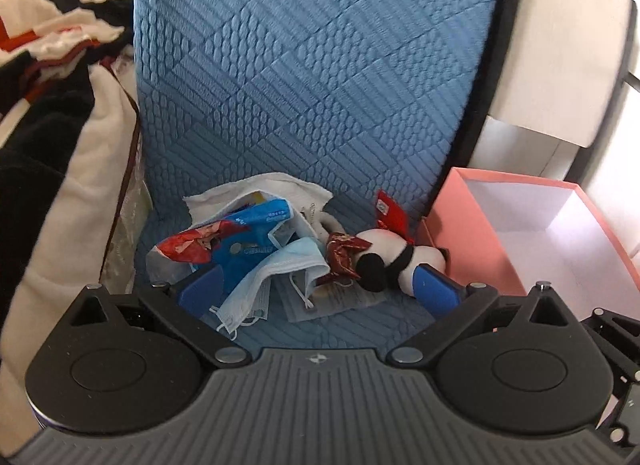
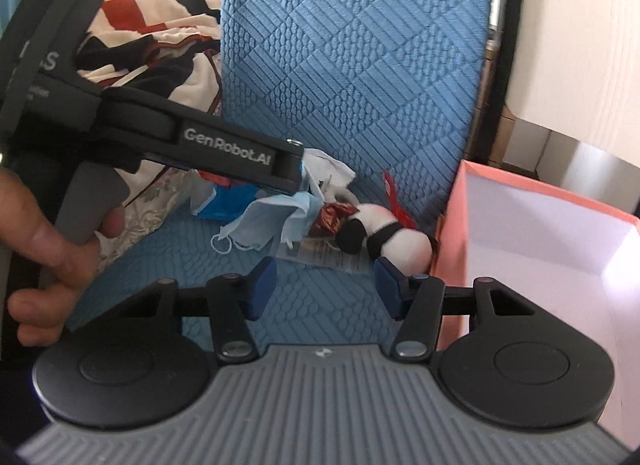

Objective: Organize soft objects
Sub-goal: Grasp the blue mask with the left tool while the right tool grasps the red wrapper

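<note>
Both of your tongs stand wide apart and hold nothing. The left tongs (image 1: 320,289) hang low over the heap on the blue mattress (image 1: 320,85), straddling the face mask (image 1: 276,273) and, at the right finger, the panda plush (image 1: 394,261). The right tongs (image 2: 324,285) wait just short of the same heap. The plush lies against the pink box's (image 1: 460,233) outer wall; the box is open and looks bare inside. Settle on one item, probably the plush. Centre it between the fingers, clear of the crinkly red wrapper (image 1: 342,255) touching it, and close around its body, not a limb, so that it doesn't dangle. Keep the mask's ear loops from snagging.
</note>
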Motion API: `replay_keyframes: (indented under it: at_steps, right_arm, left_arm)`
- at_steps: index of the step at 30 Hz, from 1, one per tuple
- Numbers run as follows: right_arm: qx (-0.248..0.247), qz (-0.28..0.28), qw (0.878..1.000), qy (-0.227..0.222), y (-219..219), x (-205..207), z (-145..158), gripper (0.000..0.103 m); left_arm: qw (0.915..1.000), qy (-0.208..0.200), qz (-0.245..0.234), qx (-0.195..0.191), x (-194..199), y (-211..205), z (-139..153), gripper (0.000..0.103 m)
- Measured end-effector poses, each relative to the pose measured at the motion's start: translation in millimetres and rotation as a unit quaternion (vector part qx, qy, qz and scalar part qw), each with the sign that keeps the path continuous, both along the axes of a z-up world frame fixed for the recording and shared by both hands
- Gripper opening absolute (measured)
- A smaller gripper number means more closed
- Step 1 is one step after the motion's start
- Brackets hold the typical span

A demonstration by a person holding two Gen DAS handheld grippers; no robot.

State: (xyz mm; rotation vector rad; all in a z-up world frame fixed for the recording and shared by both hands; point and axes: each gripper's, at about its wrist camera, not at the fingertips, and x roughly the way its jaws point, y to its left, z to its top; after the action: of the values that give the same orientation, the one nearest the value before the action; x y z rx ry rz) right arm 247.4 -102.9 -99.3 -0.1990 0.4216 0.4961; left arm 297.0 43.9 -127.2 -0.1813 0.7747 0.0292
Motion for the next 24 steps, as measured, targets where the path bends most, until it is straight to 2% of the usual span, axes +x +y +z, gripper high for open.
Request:
replay_keyframes:
  at_steps: [11,16,24]
  right_arm:
    - [-0.024,0.018,0.999,0.015,33.8,57.3,-5.9,0.056]
    - [-0.05,0.029,0.998,0.012,44.7,81.6,-10.1,0.053]
    - [-0.08,0.046,0.996,0.013,59.1,109.8,-13.3,0.051]
  left_arm:
    - [0.9979,0.055,0.015,-0.03,57.5,28.7,-35.7,0.087]
    - [0.9952,0.082,0.016,-0.051,77.8,35.8,-55.3,0.081]
    - [0.9875,0.114,0.042,-0.101,95.2,59.3,-81.7,0.071]
